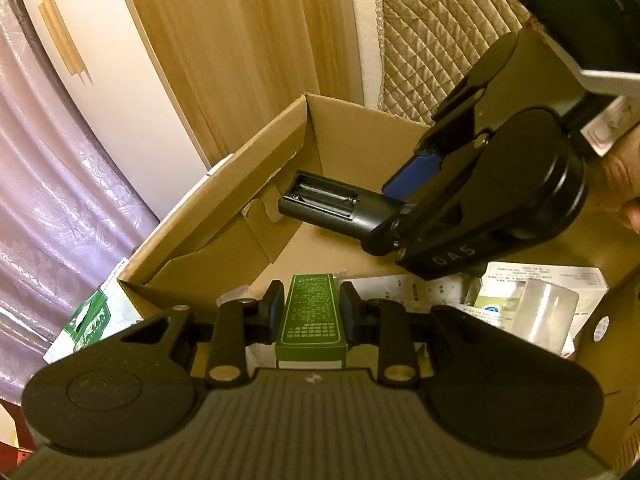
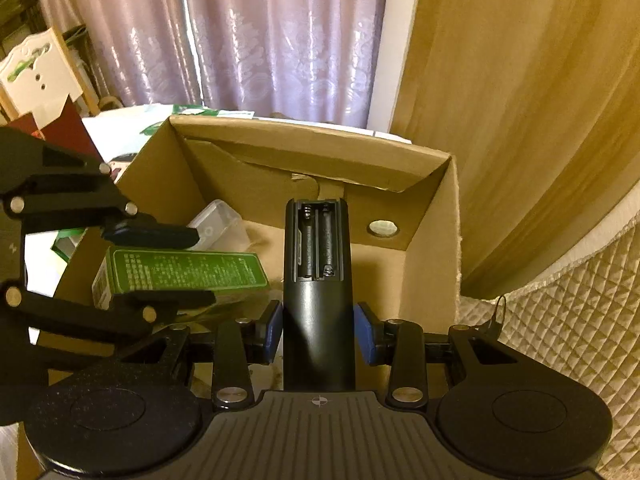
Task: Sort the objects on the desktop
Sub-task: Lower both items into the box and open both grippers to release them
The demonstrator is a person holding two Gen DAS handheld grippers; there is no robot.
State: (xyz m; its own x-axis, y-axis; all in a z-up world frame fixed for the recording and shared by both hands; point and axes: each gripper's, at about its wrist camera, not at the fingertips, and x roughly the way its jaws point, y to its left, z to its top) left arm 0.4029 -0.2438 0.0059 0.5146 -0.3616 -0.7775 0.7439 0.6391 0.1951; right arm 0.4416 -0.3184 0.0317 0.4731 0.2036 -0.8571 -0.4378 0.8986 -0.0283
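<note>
My left gripper [image 1: 310, 310] is shut on a green printed carton [image 1: 312, 316] and holds it over the open cardboard box [image 1: 224, 184]. My right gripper [image 2: 319, 330] is shut on a black remote control [image 2: 318, 280] whose battery bay is open and facing up, with no cover. In the left wrist view the right gripper [image 1: 400, 204] reaches in from the right and the remote [image 1: 332, 206] hangs above the box floor. In the right wrist view the left gripper [image 2: 160, 268] holds the green carton [image 2: 180, 274] at the left, over the box [image 2: 432, 240].
In the box lie a clear plastic container [image 1: 544, 312], white leaflets [image 1: 400, 288] and a medicine pack [image 1: 496, 308]. A quilted cushion [image 1: 432, 40] and wooden panel [image 1: 224, 40] stand behind. Lilac curtain [image 2: 260, 32] hangs beyond the box. A green-white bag [image 1: 88, 320] lies outside it.
</note>
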